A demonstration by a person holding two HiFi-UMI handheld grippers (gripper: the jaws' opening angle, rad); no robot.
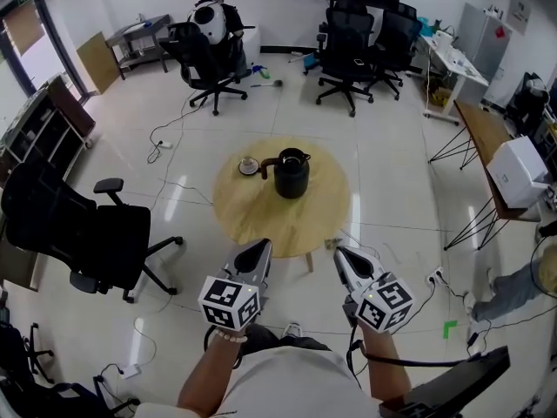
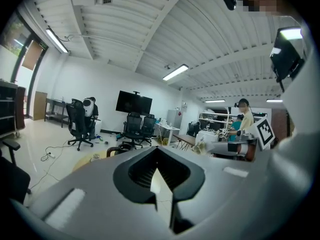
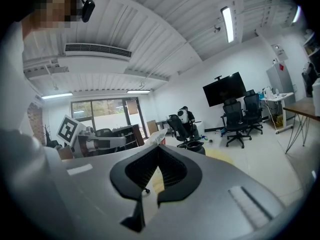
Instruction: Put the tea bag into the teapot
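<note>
A black teapot (image 1: pixel 291 172) stands with its lid off near the middle of a round wooden table (image 1: pixel 252 212); it also shows as the teapot (image 2: pixel 116 149) and the teapot (image 3: pixel 196 146) in the two gripper views. My right gripper (image 1: pixel 338 250) hovers over the table's near edge, shut on a pale tea bag (image 1: pixel 332 244) that sticks out past its tips; that tea bag (image 3: pixel 156 136) is crumpled and whitish. My left gripper (image 1: pixel 264 246) hangs beside it at the near edge, jaws together with nothing in them. Both are well short of the teapot.
A small dish (image 1: pixel 249 165) sits left of the teapot. A black office chair (image 1: pixel 83 233) stands to the left; more chairs (image 1: pixel 357 46) and a seated person (image 1: pixel 213 20) are at the back. Cables trail on the floor (image 1: pixel 170 138). A desk (image 1: pixel 487 138) lines the right.
</note>
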